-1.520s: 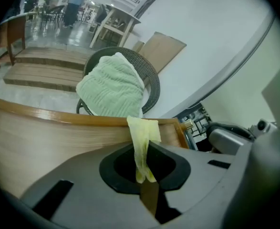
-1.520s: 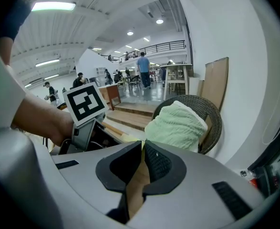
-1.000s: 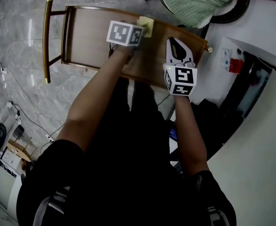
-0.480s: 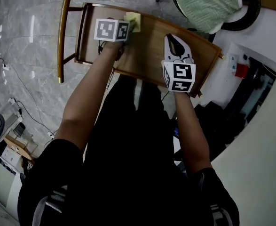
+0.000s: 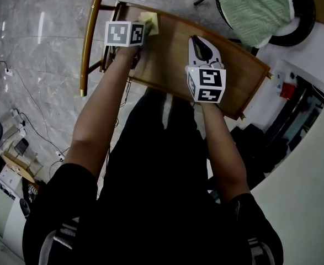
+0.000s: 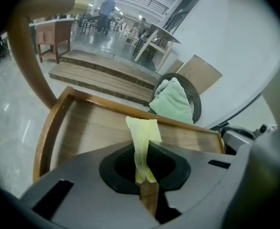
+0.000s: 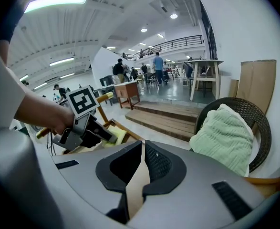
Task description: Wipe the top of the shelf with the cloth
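Cloth (image 5: 151,22) leftward, half behind left gripper (image 5: 141,30)

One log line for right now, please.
left gripper: shut on cloth | right gripper: shut, empty, over shelf top | cloth: over shelf top

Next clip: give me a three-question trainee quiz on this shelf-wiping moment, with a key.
1. True or false: the right gripper is shut with nothing between its jaws.
2. The left gripper holds the yellow cloth at which part of the shelf? A: its left end. B: its middle. C: its right end.
3. Fill in: the green towel lies on a ___ beyond the shelf.

Key: 1 true. 2 A. 3 chair.
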Action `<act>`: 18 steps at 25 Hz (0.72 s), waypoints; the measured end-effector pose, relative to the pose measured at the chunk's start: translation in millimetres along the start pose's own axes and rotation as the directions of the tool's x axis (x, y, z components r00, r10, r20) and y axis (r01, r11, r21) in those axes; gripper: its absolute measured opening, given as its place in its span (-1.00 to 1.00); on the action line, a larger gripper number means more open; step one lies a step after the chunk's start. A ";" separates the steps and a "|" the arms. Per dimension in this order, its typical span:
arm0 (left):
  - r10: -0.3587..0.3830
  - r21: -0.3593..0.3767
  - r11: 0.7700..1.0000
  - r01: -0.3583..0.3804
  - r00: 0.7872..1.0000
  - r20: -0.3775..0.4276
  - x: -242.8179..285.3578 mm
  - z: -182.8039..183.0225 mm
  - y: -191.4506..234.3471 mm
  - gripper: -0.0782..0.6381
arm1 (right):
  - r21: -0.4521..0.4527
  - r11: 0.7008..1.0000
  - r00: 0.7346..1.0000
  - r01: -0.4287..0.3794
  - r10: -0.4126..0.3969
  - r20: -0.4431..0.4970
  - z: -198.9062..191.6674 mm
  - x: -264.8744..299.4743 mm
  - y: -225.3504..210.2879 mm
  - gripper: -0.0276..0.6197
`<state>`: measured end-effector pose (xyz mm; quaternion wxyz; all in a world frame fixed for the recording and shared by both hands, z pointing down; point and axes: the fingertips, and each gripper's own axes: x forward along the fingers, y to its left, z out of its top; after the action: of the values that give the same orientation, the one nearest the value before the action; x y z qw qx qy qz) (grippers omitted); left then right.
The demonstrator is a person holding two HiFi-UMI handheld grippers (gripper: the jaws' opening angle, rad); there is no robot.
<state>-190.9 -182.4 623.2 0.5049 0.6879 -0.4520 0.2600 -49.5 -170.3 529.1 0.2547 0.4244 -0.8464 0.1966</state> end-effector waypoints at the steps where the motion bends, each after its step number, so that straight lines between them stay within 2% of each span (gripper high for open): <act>1: 0.006 -0.003 1.000 -0.006 1.000 0.003 -2.8 0.6 5.2 -0.69 | 0.000 1.000 1.000 -0.005 0.005 0.000 1.5 3.6 4.1 -0.81; 11: 0.076 -0.066 0.995 -0.072 0.996 0.050 -24.5 8.5 49.8 -0.69 | -0.022 0.998 0.999 -0.051 0.051 -0.006 10.8 22.4 44.9 -0.81; 18: 0.137 -0.056 0.989 -0.133 0.989 0.060 -32.6 11.5 66.4 -0.69 | -0.005 1.000 1.000 -0.026 0.026 -0.016 6.2 17.0 36.0 -0.81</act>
<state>-265.6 -186.8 623.1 0.4892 0.6503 -0.5200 0.2596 -89.3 -163.9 530.1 0.2600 0.4109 -0.8504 0.2011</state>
